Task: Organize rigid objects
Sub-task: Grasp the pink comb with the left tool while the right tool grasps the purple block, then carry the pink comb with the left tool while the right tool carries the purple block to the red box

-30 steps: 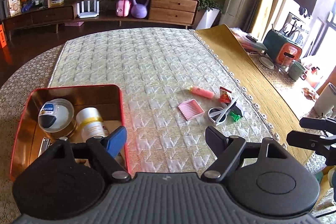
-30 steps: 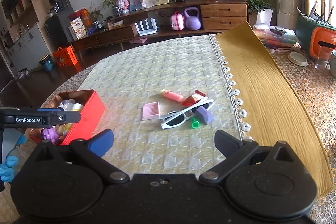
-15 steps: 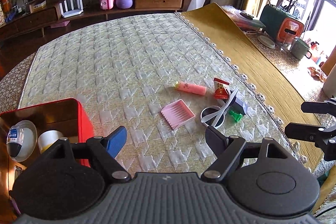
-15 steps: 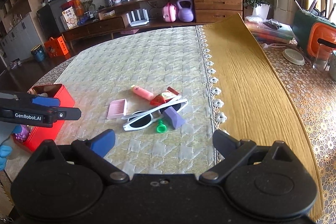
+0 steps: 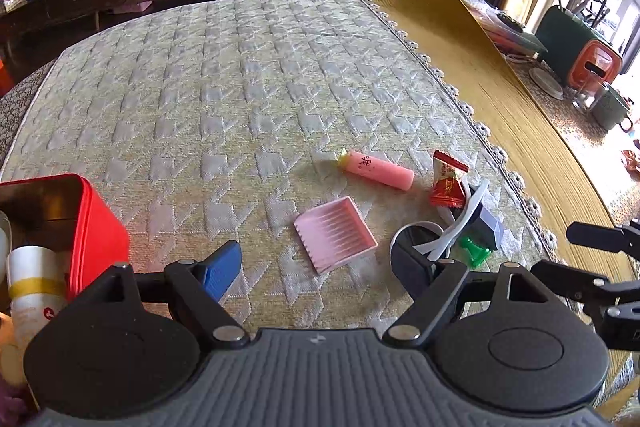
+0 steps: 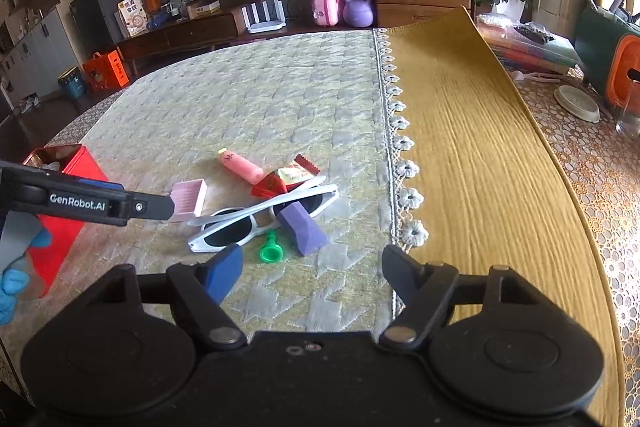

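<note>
A small pile lies on the quilted mat: a pink comb-like tray (image 5: pixel 335 235), a pink tube (image 5: pixel 376 170), a red snack packet (image 5: pixel 448 183), white sunglasses (image 6: pixel 260 217), a purple block (image 6: pixel 302 229) and a green peg (image 6: pixel 271 251). My left gripper (image 5: pixel 316 273) is open and empty, just short of the pink tray. My right gripper (image 6: pixel 312 269) is open and empty, just short of the green peg. The red tin box (image 5: pixel 100 227) at the left holds a white bottle (image 5: pixel 34 285).
A yellow runner (image 6: pixel 472 155) covers the table to the right of the mat's lace edge. A green-and-orange appliance (image 5: pixel 576 47), a mug and a glass stand at the far right. A low sideboard with a purple kettlebell (image 6: pixel 357 7) is behind the table.
My left gripper has swung right from over the red box toward the pile. My right gripper has moved closer to the pile. Both stay open.
</note>
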The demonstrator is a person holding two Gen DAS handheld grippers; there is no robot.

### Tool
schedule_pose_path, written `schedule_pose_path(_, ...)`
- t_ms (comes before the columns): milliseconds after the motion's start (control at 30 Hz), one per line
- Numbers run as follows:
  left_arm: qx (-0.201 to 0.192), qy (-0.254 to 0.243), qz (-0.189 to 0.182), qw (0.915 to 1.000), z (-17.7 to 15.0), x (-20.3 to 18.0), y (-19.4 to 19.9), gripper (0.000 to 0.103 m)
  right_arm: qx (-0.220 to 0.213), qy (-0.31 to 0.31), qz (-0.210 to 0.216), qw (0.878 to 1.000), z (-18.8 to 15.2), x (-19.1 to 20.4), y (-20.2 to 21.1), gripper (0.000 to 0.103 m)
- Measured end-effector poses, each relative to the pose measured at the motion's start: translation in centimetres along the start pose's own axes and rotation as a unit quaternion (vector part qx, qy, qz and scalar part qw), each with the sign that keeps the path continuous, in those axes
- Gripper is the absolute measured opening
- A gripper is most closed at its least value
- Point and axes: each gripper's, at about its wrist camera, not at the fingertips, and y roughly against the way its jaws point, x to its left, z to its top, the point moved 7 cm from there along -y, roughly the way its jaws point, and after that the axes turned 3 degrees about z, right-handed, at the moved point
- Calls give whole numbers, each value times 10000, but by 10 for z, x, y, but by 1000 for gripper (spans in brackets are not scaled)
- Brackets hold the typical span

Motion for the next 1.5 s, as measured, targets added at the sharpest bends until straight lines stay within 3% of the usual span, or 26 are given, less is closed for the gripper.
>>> schedule_pose_path(300, 170, 578, 191, 9980, 3, -1, -26, 82, 22, -17, 113, 9999, 8, -6, -22, 62)
schedule_pose_path(600, -1, 656, 427, 9969, 8, -8, -31, 81, 29, 20, 204, 9998, 12, -4, -37, 50)
schedule_pose_path(900, -149, 473, 484, 9976, 9, -10, -30, 46, 11, 75, 246, 9997, 13, -3, -49, 43)
schedule_pose_path(1033, -173, 468, 411, 9979, 9, -9, -30, 45, -7, 134, 219, 9997, 12, 0, -49, 40)
schedule_pose_path(1167, -183, 469, 356, 9981, 7, -8, -28, 44, 1, 187, 196, 9996, 11, 2, -49, 21)
schedule_pose_path(1500, -112, 464, 237, 9986, -5, -5, -16, 44, 18, 212, 121, 9997, -2, 10, -33, 20)
